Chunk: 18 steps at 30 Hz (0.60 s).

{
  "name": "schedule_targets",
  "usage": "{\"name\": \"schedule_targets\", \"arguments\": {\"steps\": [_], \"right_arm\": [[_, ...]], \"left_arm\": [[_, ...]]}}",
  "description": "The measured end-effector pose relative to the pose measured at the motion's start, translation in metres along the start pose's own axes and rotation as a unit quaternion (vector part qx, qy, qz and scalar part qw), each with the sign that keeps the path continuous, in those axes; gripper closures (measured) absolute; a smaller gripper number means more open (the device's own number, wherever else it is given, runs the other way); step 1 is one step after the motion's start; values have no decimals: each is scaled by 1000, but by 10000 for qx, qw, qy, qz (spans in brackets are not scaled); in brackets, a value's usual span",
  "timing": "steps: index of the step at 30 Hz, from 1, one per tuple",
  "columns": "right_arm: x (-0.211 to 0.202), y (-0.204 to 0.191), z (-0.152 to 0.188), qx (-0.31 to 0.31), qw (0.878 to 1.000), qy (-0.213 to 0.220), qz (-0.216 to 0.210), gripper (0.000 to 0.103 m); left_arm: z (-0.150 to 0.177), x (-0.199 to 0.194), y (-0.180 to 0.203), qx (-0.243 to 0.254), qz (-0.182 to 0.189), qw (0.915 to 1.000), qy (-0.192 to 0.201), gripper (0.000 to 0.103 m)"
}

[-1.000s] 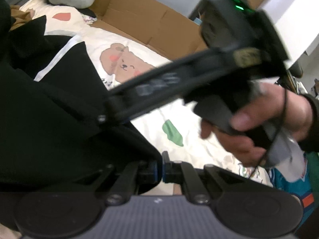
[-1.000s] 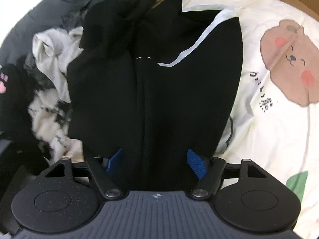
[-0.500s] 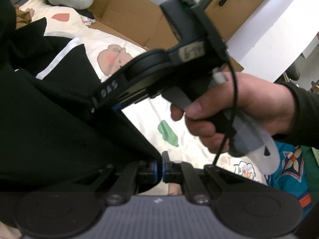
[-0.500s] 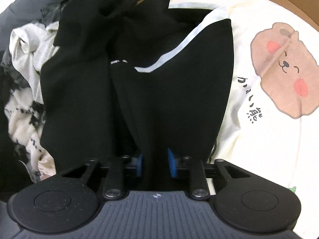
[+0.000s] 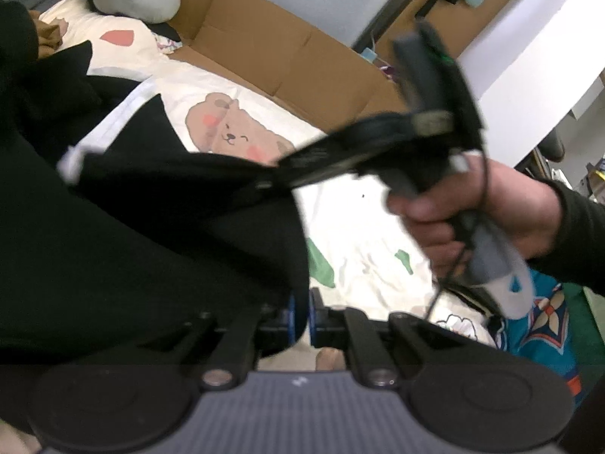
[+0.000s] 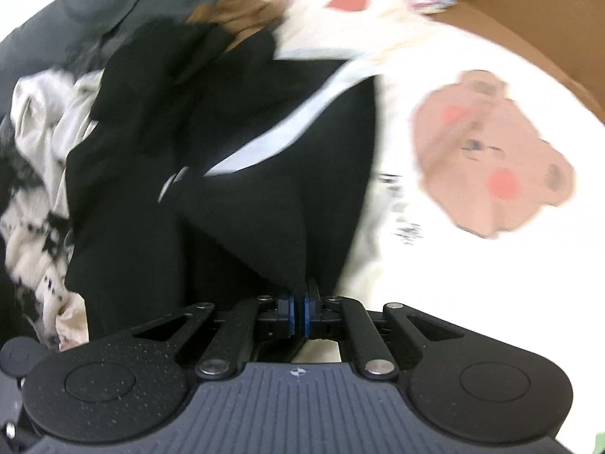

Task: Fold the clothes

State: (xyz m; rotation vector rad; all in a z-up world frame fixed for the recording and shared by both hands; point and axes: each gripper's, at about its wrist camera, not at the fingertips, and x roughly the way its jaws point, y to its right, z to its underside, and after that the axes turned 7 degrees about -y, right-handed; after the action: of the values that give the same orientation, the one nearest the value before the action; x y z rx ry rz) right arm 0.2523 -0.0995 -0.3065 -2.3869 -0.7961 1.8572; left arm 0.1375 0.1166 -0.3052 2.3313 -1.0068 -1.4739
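Since earlier frame our right tool (image 6: 298,312) has clamped black garment (image 6: 242,204), lifting its edge off bear-print sheet (image 6: 472,151); our left tool (image 5: 300,316) is opening slightly, garment hem between pads.

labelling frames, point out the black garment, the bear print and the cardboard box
black garment (image 6: 264,227): right wrist view, raised fold
bear print (image 6: 491,151): right wrist view, face
cardboard box (image 5: 264,45): left wrist view, inner flap

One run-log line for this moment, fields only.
left gripper: opening, black garment between pads | right gripper: shut on black garment | surface: bear-print sheet
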Motion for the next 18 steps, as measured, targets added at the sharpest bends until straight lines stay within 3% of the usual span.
{"name": "schedule_targets", "arguments": {"steps": [3,6,7,10,14,16,18], "right_arm": [[-18,23,16,327,9993,116,126,101],[-30,41,33,622,9978,199,138,101],[-33,46,39,714,9971,223,133,101],[-38,53,55,858,9960,234,67,101],[-29,47,64,873,9961,128,-31,101],[-25,48,65,878,9961,84,-68,101],[-23,47,61,891,9960,77,-90,101]], "left_arm": [[-2,-5,-1,-24,-106,9999,13,85],[3,-20,-7,-121,-353,9993,102,64],[6,-26,-11,-149,-500,9985,162,55],[13,-46,-28,-342,-1190,9918,300,49],[26,-74,-62,-790,-2106,9736,397,46],[33,-86,-79,-871,-2640,9593,495,32],[41,-97,-91,-979,-3029,9460,612,29]]}}
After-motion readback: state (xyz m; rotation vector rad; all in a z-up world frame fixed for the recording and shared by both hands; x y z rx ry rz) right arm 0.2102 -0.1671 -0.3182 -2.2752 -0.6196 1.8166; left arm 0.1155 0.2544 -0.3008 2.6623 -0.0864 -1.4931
